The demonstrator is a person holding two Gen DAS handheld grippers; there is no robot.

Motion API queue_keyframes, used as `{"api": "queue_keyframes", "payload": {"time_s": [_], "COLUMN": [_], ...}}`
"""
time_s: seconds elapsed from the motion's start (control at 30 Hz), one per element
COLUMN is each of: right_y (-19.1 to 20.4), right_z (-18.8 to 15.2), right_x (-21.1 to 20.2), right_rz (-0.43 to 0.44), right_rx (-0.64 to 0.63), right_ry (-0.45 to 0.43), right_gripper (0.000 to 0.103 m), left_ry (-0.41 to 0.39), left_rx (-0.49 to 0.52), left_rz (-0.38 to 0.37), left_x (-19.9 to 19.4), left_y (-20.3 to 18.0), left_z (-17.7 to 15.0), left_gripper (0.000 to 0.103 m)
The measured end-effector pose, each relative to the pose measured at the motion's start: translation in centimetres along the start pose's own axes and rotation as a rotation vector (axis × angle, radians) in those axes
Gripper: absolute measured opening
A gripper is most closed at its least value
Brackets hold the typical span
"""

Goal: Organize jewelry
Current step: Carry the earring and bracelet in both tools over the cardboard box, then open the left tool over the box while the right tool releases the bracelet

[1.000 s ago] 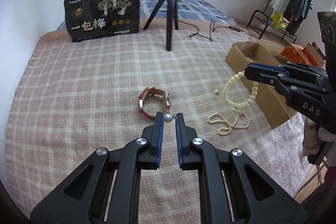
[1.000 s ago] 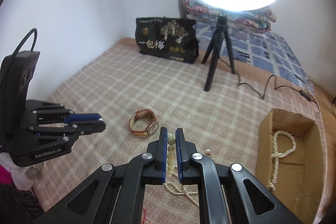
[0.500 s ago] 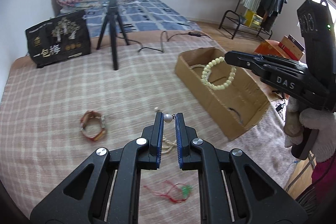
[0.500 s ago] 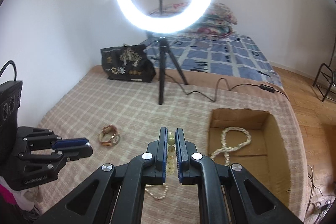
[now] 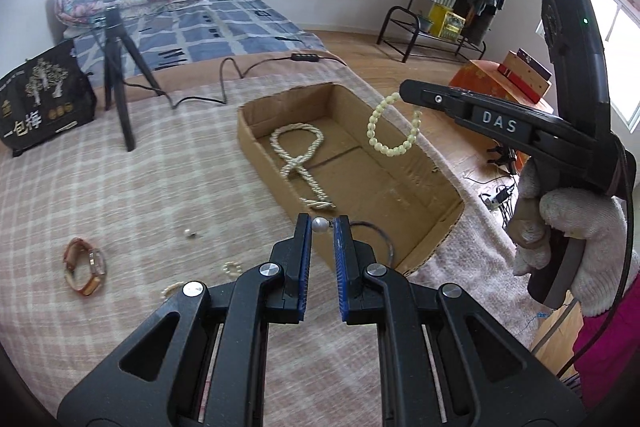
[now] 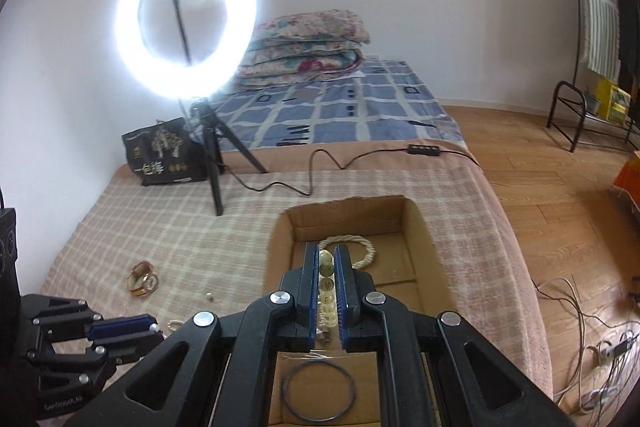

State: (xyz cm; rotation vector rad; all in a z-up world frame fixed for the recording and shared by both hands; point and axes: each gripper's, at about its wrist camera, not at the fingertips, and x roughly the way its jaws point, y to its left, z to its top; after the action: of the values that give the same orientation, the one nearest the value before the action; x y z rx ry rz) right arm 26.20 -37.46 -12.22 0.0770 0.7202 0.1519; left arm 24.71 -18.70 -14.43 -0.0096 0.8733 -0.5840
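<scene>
My left gripper [image 5: 320, 225] is shut on a pearl earring [image 5: 319, 224], held just above the near left edge of the open cardboard box [image 5: 256, 141]. My right gripper [image 6: 327, 259] is shut on a pale green bead bracelet [image 6: 326, 265], which hangs over the box [image 6: 280, 239]; in the left wrist view the bracelet [image 5: 394, 147] dangles above the box's middle. A twisted pearl rope necklace [image 5: 298, 155] and a thin dark ring [image 5: 380, 237] lie in the box. A brown-strap watch [image 5: 84, 265], a loose pearl [image 5: 188, 234] and a pearl strand [image 5: 230, 268] lie on the checked blanket.
A ring light on a black tripod [image 5: 116, 67] stands behind the box, its cable [image 5: 224, 83] trailing across the blanket. A black printed bag [image 5: 40, 107] sits at far left. Folded quilts [image 6: 304, 47] lie behind. The bed's right edge drops to a wooden floor [image 6: 560, 207].
Both grippers have swung right, from over the watch and pearl strand to the cardboard box. The bracelet now hangs over the box and the earring sits at its near edge.
</scene>
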Motion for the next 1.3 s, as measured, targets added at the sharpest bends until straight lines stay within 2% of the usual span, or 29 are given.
{"api": "queue_keyframes", "payload": {"time_s": [0.2, 0.4, 0.67, 0.93, 1.0, 1.03, 1.1, 1.13, 1.17, 1.2, 1.27, 1.3], "right_y": [-2.4, -4.0, -4.3, -3.9, -3.8, -3.8, -3.6, -3.5, -3.4, -3.3, -3.2, -3.1], "right_z": [-0.4, -0.2, -0.3, -0.3, -0.1, -0.1, 0.1, 0.2, 0.2, 0.3, 0.5, 0.6], "right_x": [0.8, 1.6, 2.9, 3.4, 3.2, 3.0, 2.8, 2.8, 2.6, 2.6, 2.3, 2.1], "right_rz": [-0.034, -0.027, -0.027, -0.033, -0.034, -0.034, -0.052, -0.056, -0.063, -0.074, -0.106, -0.117], "right_rx": [0.036, 0.077, 0.096, 0.099, 0.102, 0.104, 0.106, 0.105, 0.105, 0.106, 0.108, 0.107], "right_ry": [0.016, 0.016, 0.037, 0.040, 0.032, 0.025, 0.019, 0.015, 0.010, 0.009, 0.002, -0.007], "right_gripper": [0.005, 0.005, 0.005, 0.006, 0.016, 0.028, 0.041, 0.049, 0.055, 0.060, 0.082, 0.085], "left_ry": [0.014, 0.038, 0.065, 0.043, 0.048, 0.052, 0.055, 0.050, 0.042, 0.035, 0.035, 0.034], "left_rx": [0.014, 0.020, 0.037, 0.045, 0.051, 0.055, 0.059, 0.059, 0.058, 0.058, 0.065, 0.065], "left_rz": [-0.017, -0.027, -0.043, -0.048, -0.053, -0.054, -0.052, -0.050, -0.045, -0.044, -0.041, -0.037], "left_x": [2.1, 4.0, 5.3, 4.8, 4.8, 4.8, 4.7, 4.5, 4.3, 4.2, 3.9, 3.8], "left_y": [-2.5, -4.0, -5.2, -6.1, -6.2, -6.3, -6.4, -6.4, -6.4, -6.4, -6.4, -6.3], "left_z": [0.2, 0.0, -0.5, -0.4, -0.4, -0.5, -0.5, -0.6, -0.6, -0.6, -0.5, -0.5], "left_gripper": [0.010, 0.010, 0.010, 0.010, 0.010, 0.010, 0.026, 0.039, 0.046, 0.046, 0.046, 0.046]}}
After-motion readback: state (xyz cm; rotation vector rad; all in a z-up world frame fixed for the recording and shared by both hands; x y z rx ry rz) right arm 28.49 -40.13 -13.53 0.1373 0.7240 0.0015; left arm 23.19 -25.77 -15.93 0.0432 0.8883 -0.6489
